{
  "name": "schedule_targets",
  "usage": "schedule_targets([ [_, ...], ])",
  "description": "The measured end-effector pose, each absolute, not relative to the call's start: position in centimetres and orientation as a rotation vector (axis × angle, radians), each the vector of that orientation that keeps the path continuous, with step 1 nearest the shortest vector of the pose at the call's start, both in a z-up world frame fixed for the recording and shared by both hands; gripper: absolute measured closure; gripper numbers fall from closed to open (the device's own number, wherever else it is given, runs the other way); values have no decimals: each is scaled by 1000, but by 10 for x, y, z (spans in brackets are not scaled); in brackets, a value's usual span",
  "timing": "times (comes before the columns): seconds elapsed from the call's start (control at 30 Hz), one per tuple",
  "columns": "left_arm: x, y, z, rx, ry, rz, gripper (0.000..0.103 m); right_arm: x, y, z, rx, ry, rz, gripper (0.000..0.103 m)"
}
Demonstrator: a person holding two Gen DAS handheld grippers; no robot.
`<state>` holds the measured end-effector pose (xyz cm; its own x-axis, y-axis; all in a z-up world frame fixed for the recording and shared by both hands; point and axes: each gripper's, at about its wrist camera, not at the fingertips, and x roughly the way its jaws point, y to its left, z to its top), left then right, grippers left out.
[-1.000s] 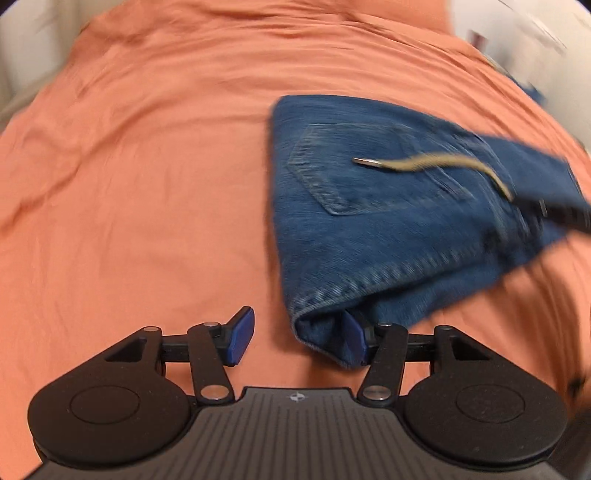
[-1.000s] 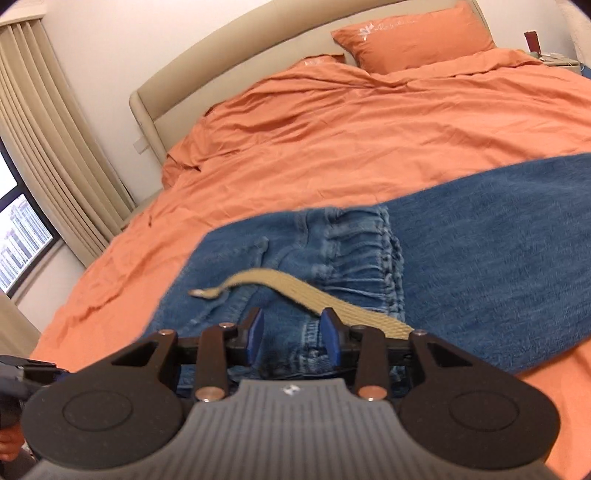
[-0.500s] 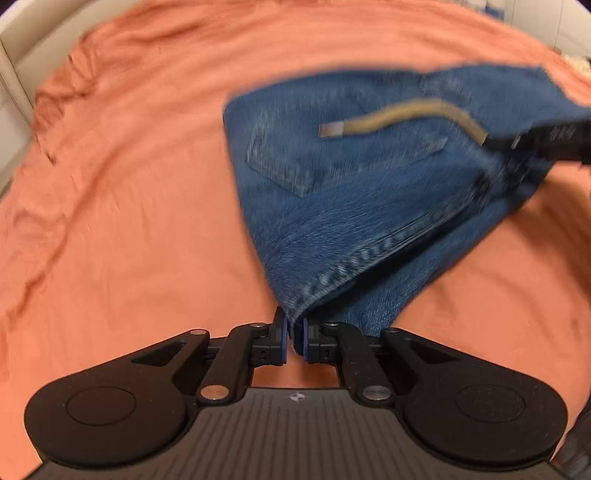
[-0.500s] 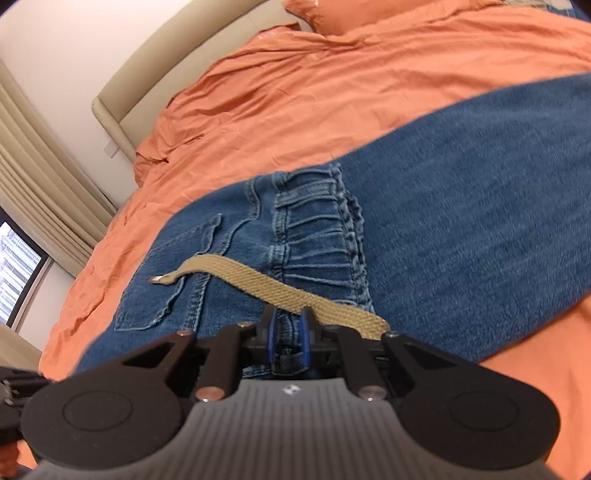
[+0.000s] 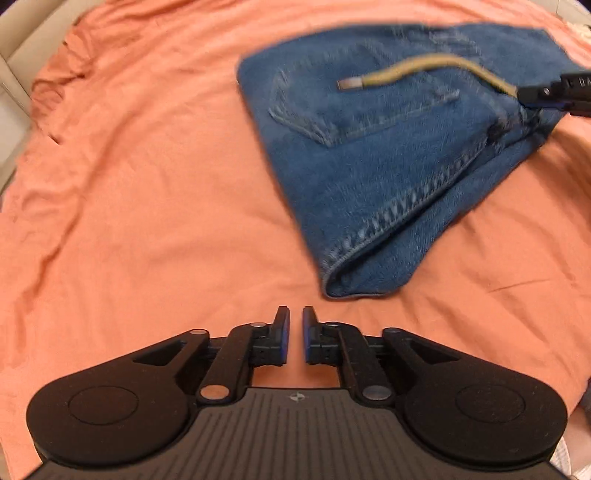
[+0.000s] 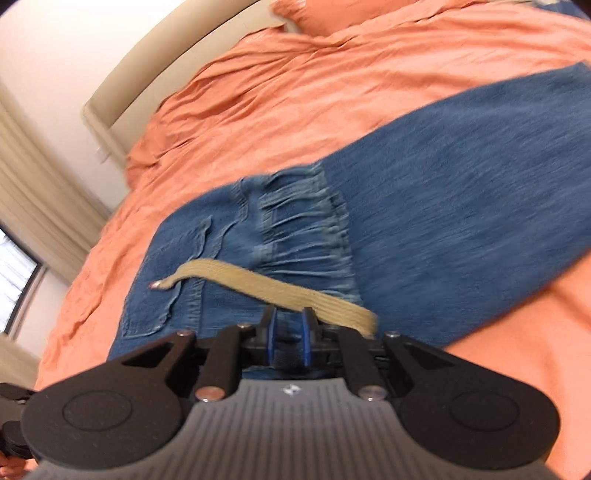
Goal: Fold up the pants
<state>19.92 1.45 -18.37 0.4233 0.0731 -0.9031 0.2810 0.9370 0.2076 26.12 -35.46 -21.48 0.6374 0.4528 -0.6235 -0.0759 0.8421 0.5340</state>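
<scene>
Blue jeans lie folded on an orange bed sheet, with a tan belt trailing over the back pocket. My left gripper hangs just short of the near folded corner, its jaws slightly apart and empty. In the right wrist view the jeans show their gathered waistband and the belt. My right gripper is narrowly parted over the denim at the waistband; whether it pinches the fabric is unclear. It also shows in the left wrist view at the right.
A beige headboard and orange pillow lie at the far end of the bed. Curtains and a window are at the left. The orange sheet is rumpled towards the headboard.
My left gripper shut on the jeans' near corner, then let go and backed off; its jaws now stand slightly apart. My right gripper closed on the waistband and has opened a little.
</scene>
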Motion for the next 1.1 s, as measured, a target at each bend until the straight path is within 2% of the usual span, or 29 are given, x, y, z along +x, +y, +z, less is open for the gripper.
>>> schedule_targets([
  [0.07, 200, 17, -164, 340, 1082, -135, 90, 255, -376, -202, 589, 815, 284, 74],
  [0.2, 217, 9, -127, 290, 986, -158, 90, 248, -428, -173, 695, 756, 197, 70],
  [0.33, 250, -21, -106, 260, 916, -213, 90, 244, -494, -155, 730, 744, 75, 56],
  [0.63, 323, -121, -135, 278, 885, -358, 90, 236, -628, -181, 902, 728, -137, 55],
  [0.97, 385, -182, -192, 285, 951, -356, 91, 261, -690, -249, 1119, 703, -184, 55],
  [1.03, 391, -185, -198, 294, 955, -354, 97, 267, -697, -262, 1164, 699, -180, 57],
  [1.1, 396, -184, -201, 283, 967, -354, 99, 273, -703, -274, 1200, 685, -174, 59],
])
